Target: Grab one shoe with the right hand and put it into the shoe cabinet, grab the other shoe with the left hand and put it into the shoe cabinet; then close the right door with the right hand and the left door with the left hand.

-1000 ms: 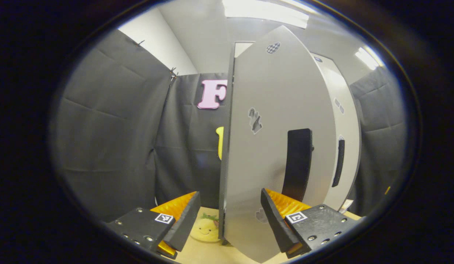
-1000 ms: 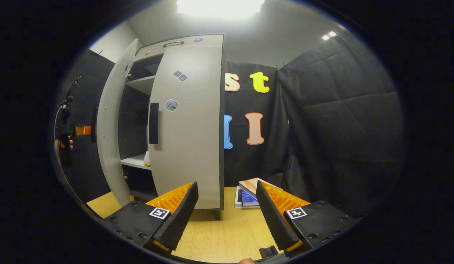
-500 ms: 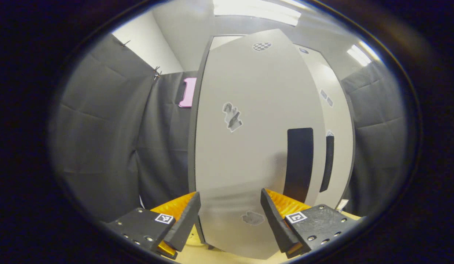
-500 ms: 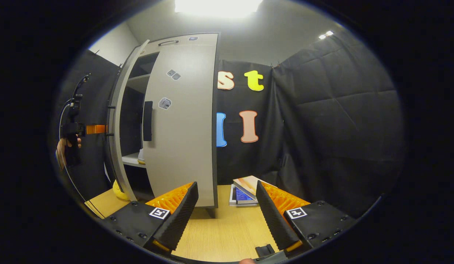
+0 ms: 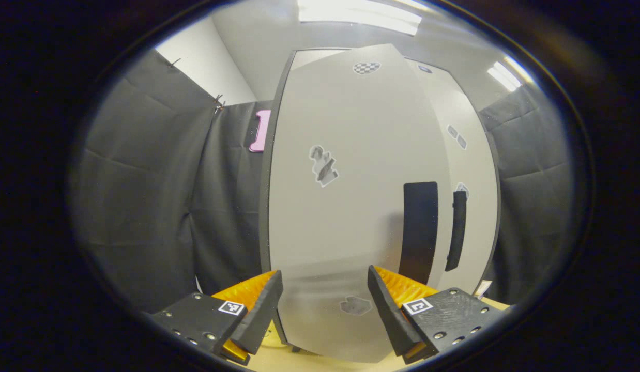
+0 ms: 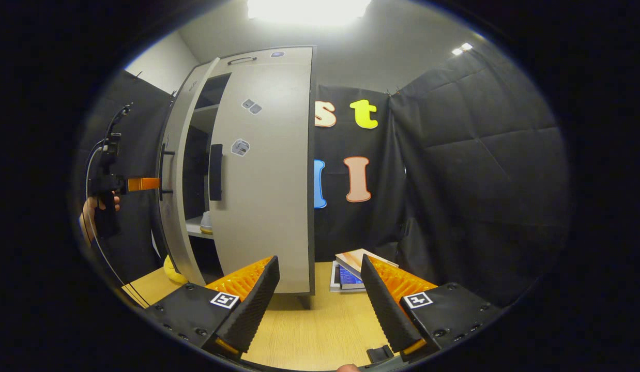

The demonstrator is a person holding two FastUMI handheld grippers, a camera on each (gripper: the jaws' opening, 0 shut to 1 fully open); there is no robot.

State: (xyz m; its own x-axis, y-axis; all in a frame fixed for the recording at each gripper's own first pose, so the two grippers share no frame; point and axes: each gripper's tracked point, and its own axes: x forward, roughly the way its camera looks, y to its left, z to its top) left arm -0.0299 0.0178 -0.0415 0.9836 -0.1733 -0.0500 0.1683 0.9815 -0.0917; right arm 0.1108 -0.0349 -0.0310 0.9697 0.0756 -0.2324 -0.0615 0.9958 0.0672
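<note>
Shoe cabinet [image 6: 268, 170]: a tall grey box with two flat doors, standing on a light wooden table [image 6: 309, 330] by the black cloth wall. In the right gripper view its right door [image 6: 271, 206] with a black handle [image 6: 215, 172] looks shut. The left door [image 6: 178, 196] stands a little way open, with a dark gap between the two. Through the gap a white shoe [image 6: 207, 223] sits on a shelf inside.

The left gripper [image 6: 144, 184], held in a hand [image 6: 90, 212], touches the outside of the left door. In the left gripper view that gripper [image 5: 322, 305] has its fingers wide apart, with nothing between them, right up against the grey door [image 5: 351, 206].

The right gripper [image 6: 320, 305] is wide too and holds nothing. It hangs over the table, near the cabinet, with a small stack of books [image 6: 348, 268] just behind.
</note>
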